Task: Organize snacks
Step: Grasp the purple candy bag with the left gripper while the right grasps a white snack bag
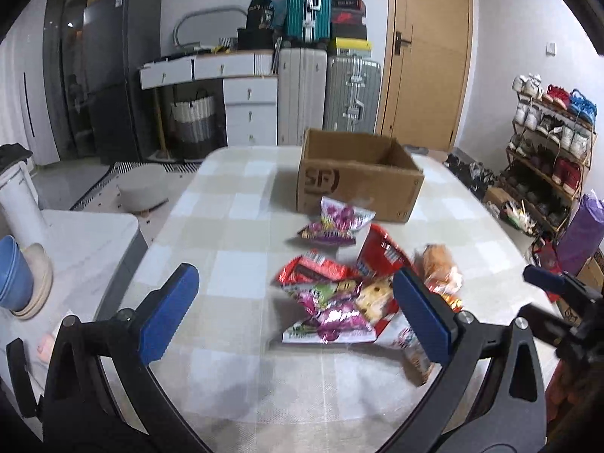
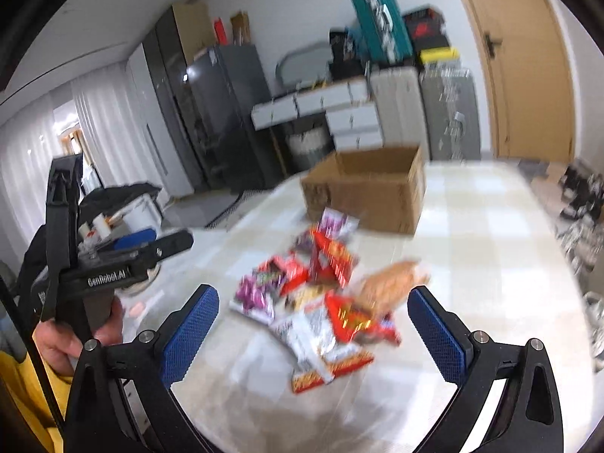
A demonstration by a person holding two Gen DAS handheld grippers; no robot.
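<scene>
Both tongs held above the near end of the desk [image 1: 234, 396]; nothing gripped. My left tongs [image 1: 294, 313] stand with the blue pads wide apart. My right tongs [image 2: 313, 332] likewise spread wide and empty.

Snack pile [image 1: 351, 294] lies on the checked cloth just ahead of both tongs, roughly mid-desk. In the left wrist view the pile sits forward and toward the right pad, so it is off-centre to my right on that side. In the right wrist view the pile [image 2: 321, 309] falls almost squarely between the two pads, straight ahead. Judgement: the right tongs are better lined up for the first pick; which is truly nearer I cannot tell.

Pile contents, near to far: a white and silver packet [image 2: 309, 336] closest to me, long axis running away from me and slightly leftward; red wrappers overlapping it; an orange bread-like bag [image 1: 439, 268] on the right flank; purple packets, one purple packet [image 1: 338, 222] lying apart, near the box's front wall. Right view is motion-blurred, so labels are unreadable.

Beyond the pile: open cardboard box [image 1: 358, 181], flaps up, mouth upward; what I can see of the inside looks empty. Judgement: sorting not yet started; the coming move is forward and down onto the near packet, then a carry onward to the box.
</scene>
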